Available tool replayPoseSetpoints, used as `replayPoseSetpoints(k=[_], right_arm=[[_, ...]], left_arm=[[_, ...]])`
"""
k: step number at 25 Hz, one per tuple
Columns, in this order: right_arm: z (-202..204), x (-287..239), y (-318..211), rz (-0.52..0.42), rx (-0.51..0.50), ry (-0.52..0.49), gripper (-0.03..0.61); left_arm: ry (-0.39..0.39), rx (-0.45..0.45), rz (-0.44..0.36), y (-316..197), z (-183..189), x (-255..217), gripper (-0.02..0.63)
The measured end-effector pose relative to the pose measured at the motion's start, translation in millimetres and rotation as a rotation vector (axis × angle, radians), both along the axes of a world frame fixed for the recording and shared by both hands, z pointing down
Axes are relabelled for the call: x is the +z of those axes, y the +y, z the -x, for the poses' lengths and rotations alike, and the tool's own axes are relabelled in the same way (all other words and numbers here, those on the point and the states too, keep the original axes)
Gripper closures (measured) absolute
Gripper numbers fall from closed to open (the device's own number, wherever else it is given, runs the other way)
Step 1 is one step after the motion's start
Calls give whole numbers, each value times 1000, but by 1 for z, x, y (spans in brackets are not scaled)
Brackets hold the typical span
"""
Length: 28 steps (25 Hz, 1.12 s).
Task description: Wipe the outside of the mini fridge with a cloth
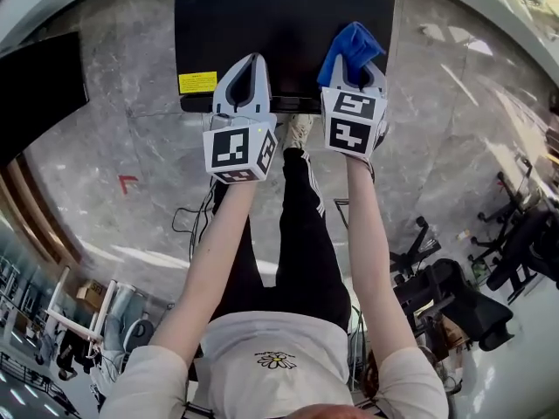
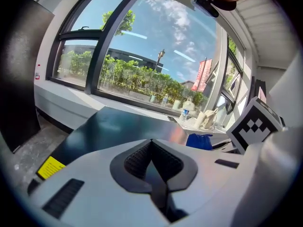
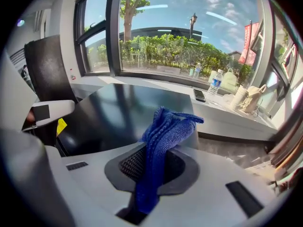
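Evidently ahead of the first stroke, a blue cloth (image 3: 162, 135) is pinched between the jaws of the right gripper (image 1: 355, 70) and held just over the near right edge of the black fridge (image 1: 279, 16), its free end bunched upward past the jaw tips. The grip is taken low on the folded fabric, which, it may be judged, leaves a thick wad free to be pressed against the casing. The left gripper (image 1: 251, 62) is held alongside, its jaws pressed together on nothing, at the fridge's near edge. It is probably meant for steadying, or simply kept out of the way. Whether the cloth is touching the top panel cannot be told from any view.

The top of the fridge is shown as a dark, glossy panel in which sky and window frames are mirrored. A yellow label (image 1: 197, 82) is fixed near its left corner on the person's side. A finish of this kind is likely to show streaks, so overlapping passes would be called for.

The fridge is set on a grey marbled floor (image 1: 131, 138) before a long window (image 3: 189, 32), beyond which hedges and trees are seen in sunlight. A bottle (image 3: 215, 82) and a phone (image 3: 199, 95) are left on the sill. Office chairs (image 1: 454, 308) are gathered at the person's right.
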State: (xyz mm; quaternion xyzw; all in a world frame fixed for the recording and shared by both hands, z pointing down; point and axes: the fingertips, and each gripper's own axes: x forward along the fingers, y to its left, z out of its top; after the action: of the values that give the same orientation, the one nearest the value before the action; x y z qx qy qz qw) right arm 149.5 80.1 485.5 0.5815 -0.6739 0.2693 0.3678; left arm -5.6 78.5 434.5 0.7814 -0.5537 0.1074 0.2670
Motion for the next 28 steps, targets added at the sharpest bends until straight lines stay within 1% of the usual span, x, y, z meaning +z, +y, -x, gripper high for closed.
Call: replayPoseSetpoints(k=[3, 6, 10, 12, 14, 17, 19, 22, 25, 28], right_arm=[[-40, 2, 5, -3, 31, 3, 507], [-71, 1, 7, -12, 40, 11, 506], [-109, 4, 12, -11, 91, 14, 506], [-124, 10, 14, 4, 115, 2, 507], [-134, 16, 18, 19, 143, -34, 506], [-143, 12, 24, 8, 161, -45, 508], [-138, 5, 25, -7, 160, -42, 507], [-112, -10, 19, -35, 144, -75, 507], [-71, -25, 9, -74, 106, -104, 507], [-16, -39, 3, -101, 56, -153, 507]], left_arm=[[7, 36, 5, 3, -36, 5, 609], [11, 53, 12, 9, -67, 9, 609], [15, 90, 22, 13, -103, 14, 609], [12, 102, 21, 13, -113, 16, 609], [8, 106, 24, 15, -117, 18, 609], [4, 105, 26, 18, -117, 21, 609], [1, 103, 25, 18, -111, 20, 609], [6, 88, 13, 12, -93, 13, 609], [9, 74, -2, 8, -67, 10, 609], [-5, 57, -3, 10, -31, 12, 609]])
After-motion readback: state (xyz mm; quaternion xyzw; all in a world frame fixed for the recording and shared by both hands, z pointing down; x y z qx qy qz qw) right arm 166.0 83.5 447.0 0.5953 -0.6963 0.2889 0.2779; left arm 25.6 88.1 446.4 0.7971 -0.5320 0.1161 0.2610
